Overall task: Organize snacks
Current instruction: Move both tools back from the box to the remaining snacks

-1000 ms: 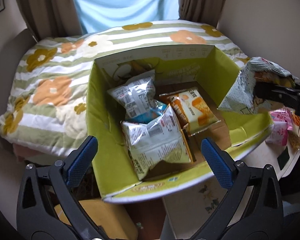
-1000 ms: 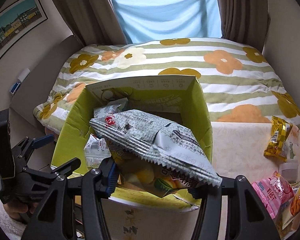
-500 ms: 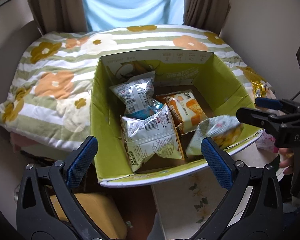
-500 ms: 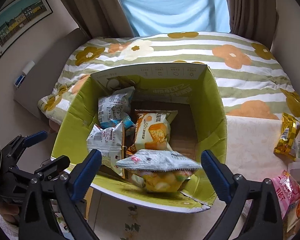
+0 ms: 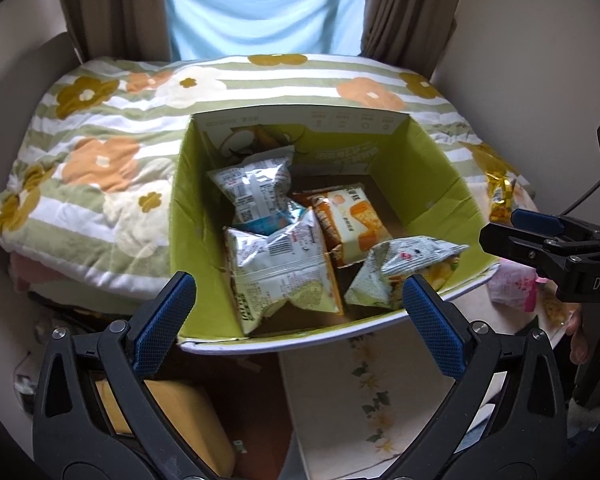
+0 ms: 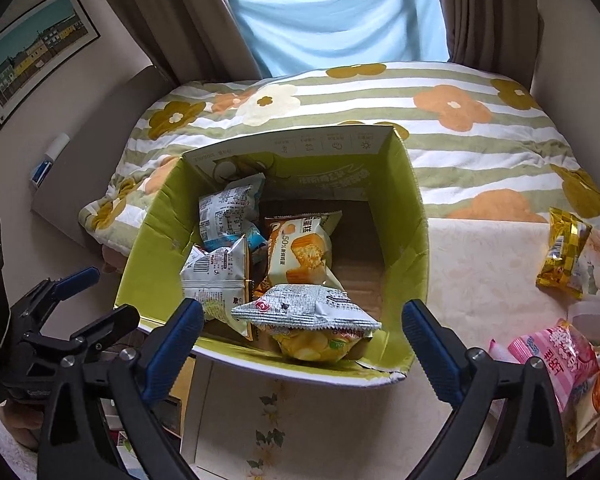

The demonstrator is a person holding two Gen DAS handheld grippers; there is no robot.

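A green cardboard box stands open at the table's edge. Inside lie two white snack bags and an orange cake bag. A grey-white bag of yellow chips rests in the box's near corner. My right gripper hovers open above that bag and holds nothing. My left gripper is open and empty over the box's near left side. A gold packet and a pink packet lie on the table to the right.
A flowered, striped quilt lies behind and left of the box. The table's cream floral cloth stretches to the right of the box. Curtains hang at the back. A yellow object sits below the table's edge.
The right gripper opened and let go of the grey-white chip bag, which dropped into the box's near corner. The gripper has drawn back a little. The left gripper stays open.
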